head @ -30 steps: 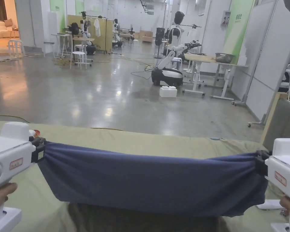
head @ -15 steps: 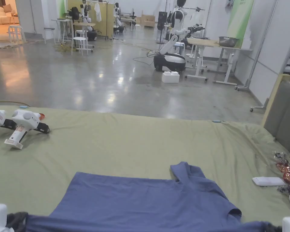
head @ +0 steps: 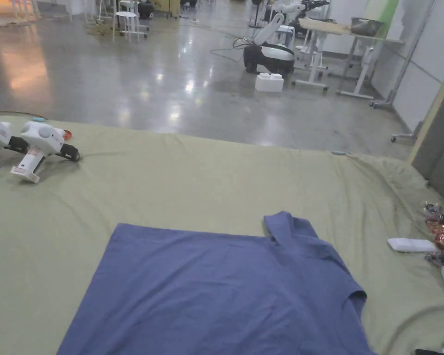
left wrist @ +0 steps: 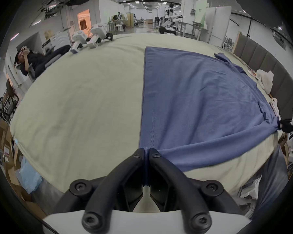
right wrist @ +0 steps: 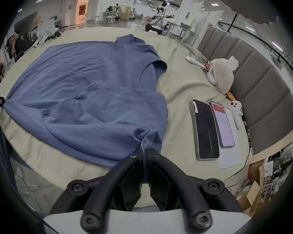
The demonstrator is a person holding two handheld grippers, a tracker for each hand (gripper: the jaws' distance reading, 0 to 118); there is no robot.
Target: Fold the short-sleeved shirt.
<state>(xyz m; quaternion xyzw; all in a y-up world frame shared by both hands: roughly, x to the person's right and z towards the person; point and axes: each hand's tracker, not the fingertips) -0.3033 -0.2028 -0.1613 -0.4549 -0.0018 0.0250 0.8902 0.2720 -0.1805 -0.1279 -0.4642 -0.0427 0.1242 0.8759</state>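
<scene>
My blue shirt point(head: 216, 286) lies spread flat on a bed point(head: 193, 185) covered in a pale green sheet, its near edge by the bed's edge. My left gripper point(left wrist: 146, 151) is clenched on one near corner of it, my right gripper point(right wrist: 144, 151) on the other, bunched corner. Two spare grippers point(head: 29, 141) rest at the far left of the bed. Two phones point(right wrist: 211, 128) lie by the grey padded headboard point(right wrist: 260, 94). Beyond is a polished concrete floor point(head: 147, 78). I can read no writing.
</scene>
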